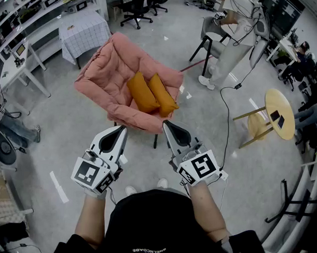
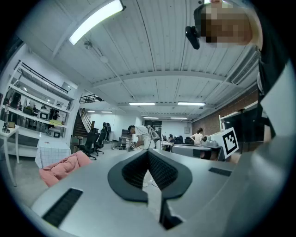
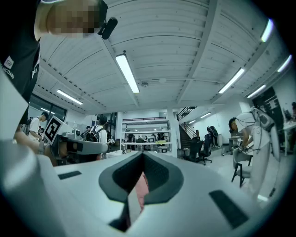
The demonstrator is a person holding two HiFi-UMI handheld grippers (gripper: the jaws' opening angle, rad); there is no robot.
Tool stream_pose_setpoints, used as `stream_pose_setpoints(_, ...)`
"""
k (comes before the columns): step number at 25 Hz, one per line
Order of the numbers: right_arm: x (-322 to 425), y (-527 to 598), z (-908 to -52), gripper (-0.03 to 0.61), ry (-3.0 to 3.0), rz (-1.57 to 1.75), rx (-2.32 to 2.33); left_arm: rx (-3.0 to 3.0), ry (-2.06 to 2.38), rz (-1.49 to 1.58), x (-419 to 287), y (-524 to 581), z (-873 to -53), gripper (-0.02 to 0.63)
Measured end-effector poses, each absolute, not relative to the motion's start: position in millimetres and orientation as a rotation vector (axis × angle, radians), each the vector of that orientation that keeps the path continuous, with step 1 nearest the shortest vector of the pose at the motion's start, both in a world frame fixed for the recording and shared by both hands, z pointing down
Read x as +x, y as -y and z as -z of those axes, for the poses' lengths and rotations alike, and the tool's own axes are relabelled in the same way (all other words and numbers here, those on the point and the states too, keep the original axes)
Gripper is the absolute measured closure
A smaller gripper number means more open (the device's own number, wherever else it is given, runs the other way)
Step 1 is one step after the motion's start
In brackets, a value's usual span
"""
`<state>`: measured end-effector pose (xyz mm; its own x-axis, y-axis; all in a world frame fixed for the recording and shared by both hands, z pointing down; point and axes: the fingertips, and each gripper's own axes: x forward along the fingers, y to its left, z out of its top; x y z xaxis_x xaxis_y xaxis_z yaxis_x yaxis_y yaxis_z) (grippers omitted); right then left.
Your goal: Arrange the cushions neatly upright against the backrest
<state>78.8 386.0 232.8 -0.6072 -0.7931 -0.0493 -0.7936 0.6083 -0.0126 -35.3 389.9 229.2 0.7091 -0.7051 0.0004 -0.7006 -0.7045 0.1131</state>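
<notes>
My left gripper [image 1: 115,135] hangs low and near my body, jaws pressed together with nothing between them, well apart from the pink chair [image 1: 111,59]. On its seat 2 orange cushions stand side by side and touching: the left cushion [image 1: 141,91] and the right cushion [image 1: 163,94]. I cannot tell whether they lean on the backrest. I judge them light, soft and squashy: a pinch in the middle would only fold the fabric, so I would take a top corner or the edge seam, where the cover gives the pads something to bite. My right gripper [image 1: 173,133] is likewise closed and empty; the pink in its gap is the chair beyond.
</notes>
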Motion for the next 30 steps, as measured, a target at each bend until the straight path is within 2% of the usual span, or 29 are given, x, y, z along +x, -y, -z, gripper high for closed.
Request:
stream_pose_setpoints(10,109.2,-377.7,-235.7,0.569,-2.737,0.020,-1.355,2.764,1.207,0.007,-12.1,-384.2,-237.0,0.601)
stream_pose_setpoints(23,187.6,-361.6,-243.1,0.569,-2.664,0.129,-1.324,2.710,1.316,-0.062,31.7,-381.7,-258.5,0.601)
stream_pose_setpoints(30,196.0,-341.8,-257.6,0.569,-2.685,0.148,-1.328,2.716,1.297,-0.094,45.3,-359.4,-272.1,0.601)
